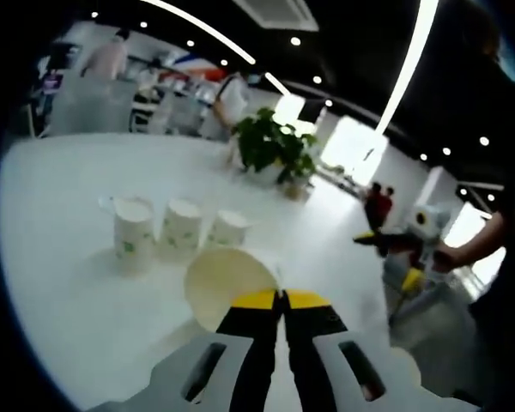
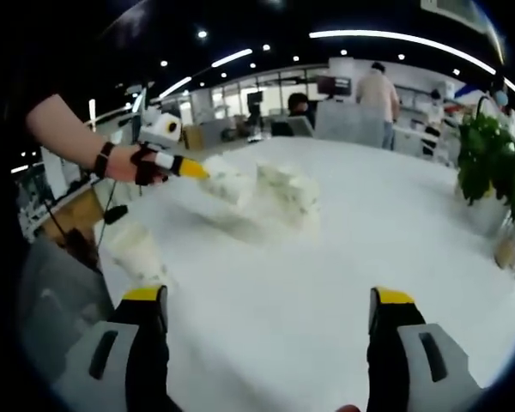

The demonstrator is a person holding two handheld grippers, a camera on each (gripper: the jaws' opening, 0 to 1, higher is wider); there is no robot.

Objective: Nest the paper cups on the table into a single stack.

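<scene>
White table (image 1: 60, 283) surface runs wide under both views, set in a bright office hall with ceiling light strips. On it, three paper cups (image 1: 180, 227) stand upright in a row, well short of the potted plant (image 1: 270, 146) near the table's far edge. The left gripper (image 1: 279, 300) has its yellow-tipped jaws pressed together on the rim of a fourth paper cup, the held cup (image 1: 223, 287), which is tipped so its open mouth faces the camera, just in front of the row. In the right gripper view, the right gripper (image 2: 270, 305) hovers over bare tabletop with its jaws spread wide, nothing between them. Beyond it, the person's hand (image 2: 137, 163) carries the left gripper; the cups there are smeared by motion blur and hard to count. Open table lies all around the row.
</scene>
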